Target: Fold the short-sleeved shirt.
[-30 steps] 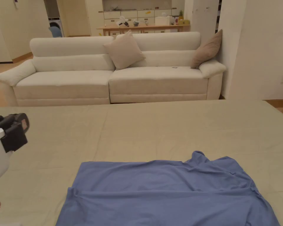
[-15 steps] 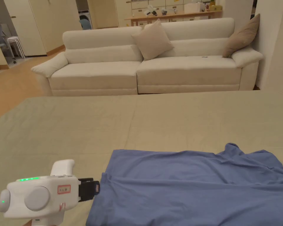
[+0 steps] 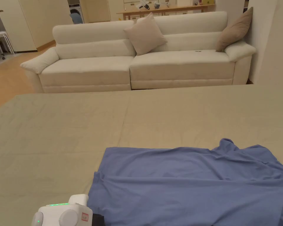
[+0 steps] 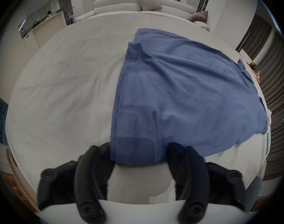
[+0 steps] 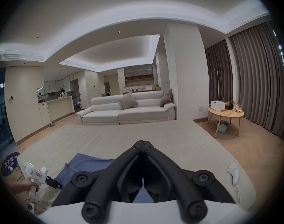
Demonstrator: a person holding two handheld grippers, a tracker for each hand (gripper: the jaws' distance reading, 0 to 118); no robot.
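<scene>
Blue and lightly creased, the short-sleeved shirt (image 3: 191,188) lies spread on the tabletop (image 3: 138,123), which is covered by a pale beige cloth; in the head view the garment takes up the near right part of that surface, its collar end toward the right and its hem toward the left. A long fold line runs across it from side to side.

The left tool (image 4: 139,153) sits at the shirt's near left corner. In the left gripper view its two black jaws stand wide apart, one on each side of the stitched hem, and the fabric edge lies between them without being pinched. The head view shows its white body with a green light at the bottom edge, just beside the shirt. In the right gripper view a hand (image 5: 25,187) holds that same white body low at the left, with its black front end pointing toward the blue fabric.

The right tool (image 5: 143,142) is held above the near edge of the tabletop, its jaws pressed together at the tips with nothing between them; a strip of blue shirt shows below and behind it.

Beyond the tabletop stands a cream sofa (image 3: 138,67) with two taupe cushions (image 3: 145,33). A small round wooden table (image 5: 225,114) stands near grey curtains (image 5: 254,82)
</scene>
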